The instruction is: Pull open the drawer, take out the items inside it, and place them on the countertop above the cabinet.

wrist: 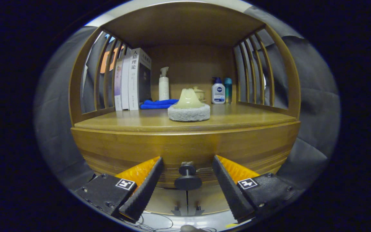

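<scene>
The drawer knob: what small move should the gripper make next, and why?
Probably close the fingers on the knob. The gripper is open, the knob sits between its fingers without touching either, and the drawer looks shut, so it must be gripped before pulling.

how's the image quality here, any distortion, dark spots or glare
Gripper view: strong fisheye bending bows the cabinet's front edge and side slats; the shelf's back corners sit in shadow; the books and sponge pad stay sharp; a pale glare patch lies on the floor below the knob, which sits between the open jaws of the gripper.
</scene>
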A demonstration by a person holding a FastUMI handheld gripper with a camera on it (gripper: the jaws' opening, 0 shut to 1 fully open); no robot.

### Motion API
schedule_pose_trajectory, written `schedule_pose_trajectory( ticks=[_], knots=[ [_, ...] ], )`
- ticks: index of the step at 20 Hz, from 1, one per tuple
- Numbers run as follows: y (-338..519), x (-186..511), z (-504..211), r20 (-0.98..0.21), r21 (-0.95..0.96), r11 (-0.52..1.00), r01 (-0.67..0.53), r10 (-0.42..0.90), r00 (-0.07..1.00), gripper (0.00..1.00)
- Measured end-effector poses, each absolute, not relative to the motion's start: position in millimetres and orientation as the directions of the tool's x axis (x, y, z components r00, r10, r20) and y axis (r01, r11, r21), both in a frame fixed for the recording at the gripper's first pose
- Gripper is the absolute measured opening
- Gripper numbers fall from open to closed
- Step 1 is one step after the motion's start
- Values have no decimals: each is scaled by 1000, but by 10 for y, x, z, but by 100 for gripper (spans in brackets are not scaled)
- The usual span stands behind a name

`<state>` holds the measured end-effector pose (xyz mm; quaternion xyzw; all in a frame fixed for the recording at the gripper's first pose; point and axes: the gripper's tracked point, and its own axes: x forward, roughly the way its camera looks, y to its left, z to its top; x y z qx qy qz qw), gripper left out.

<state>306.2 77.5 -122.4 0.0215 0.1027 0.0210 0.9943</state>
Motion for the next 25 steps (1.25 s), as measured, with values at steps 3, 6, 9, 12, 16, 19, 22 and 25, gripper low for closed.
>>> schedule_pose_trajectory(
  ticks=[3,6,9,12,16,19,22,25],
  knots=[
    [748,2699,-1041,-178,39,997,-59,65,982,100],
    [654,2131,-926,-157,52,996,-72,80,984,100],
    [512,1507,-796,-145,76,994,-84,94,985,100],
    [250,911,-665,-128,68,995,-66,74,989,100],
    [-68,349,-418,-102,58,998,-38,44,994,100],
    [-301,71,-261,-74,31,999,-5,7,997,100],
    [-365,-140,-243,-62,38,999,-4,7,998,100],
    [-486,-229,-278,-57,15,1000,19,-18,998,100]
  ],
)
